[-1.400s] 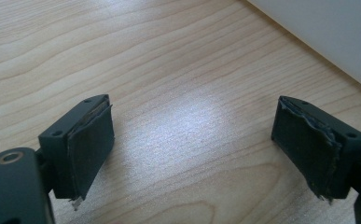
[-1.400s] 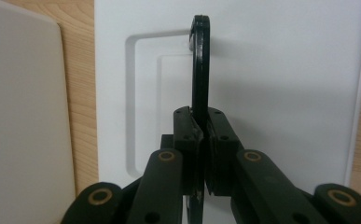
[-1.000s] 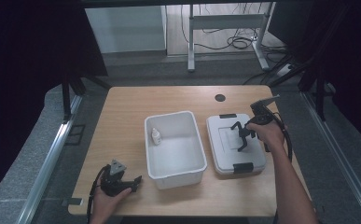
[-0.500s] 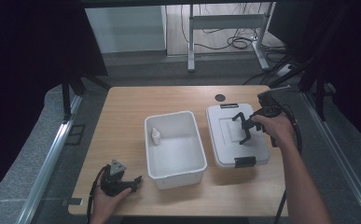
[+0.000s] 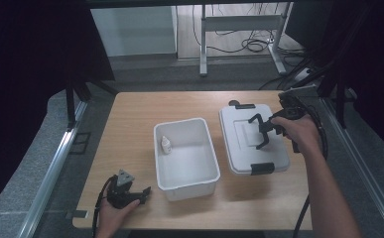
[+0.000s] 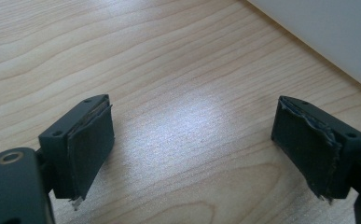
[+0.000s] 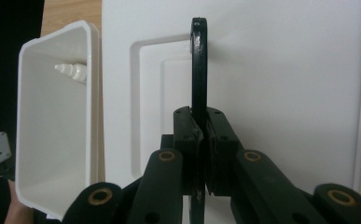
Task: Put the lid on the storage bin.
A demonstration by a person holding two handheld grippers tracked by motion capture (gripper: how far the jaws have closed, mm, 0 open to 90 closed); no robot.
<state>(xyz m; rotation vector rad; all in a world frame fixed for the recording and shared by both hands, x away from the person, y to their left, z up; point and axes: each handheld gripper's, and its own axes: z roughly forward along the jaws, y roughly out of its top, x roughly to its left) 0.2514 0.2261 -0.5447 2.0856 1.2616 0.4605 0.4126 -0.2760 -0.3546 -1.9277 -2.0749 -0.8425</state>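
On the pale wood-grain table, the right gripper has its jaws pressed onto the thin black handle of a smooth white rectangular lid with black end clips. Just beside it stands an open white plastic bin with rounded corners, holding a small white dropper bottle. The left gripper rests near the table's front edge, its worn rubber-padded jaws spread wide.
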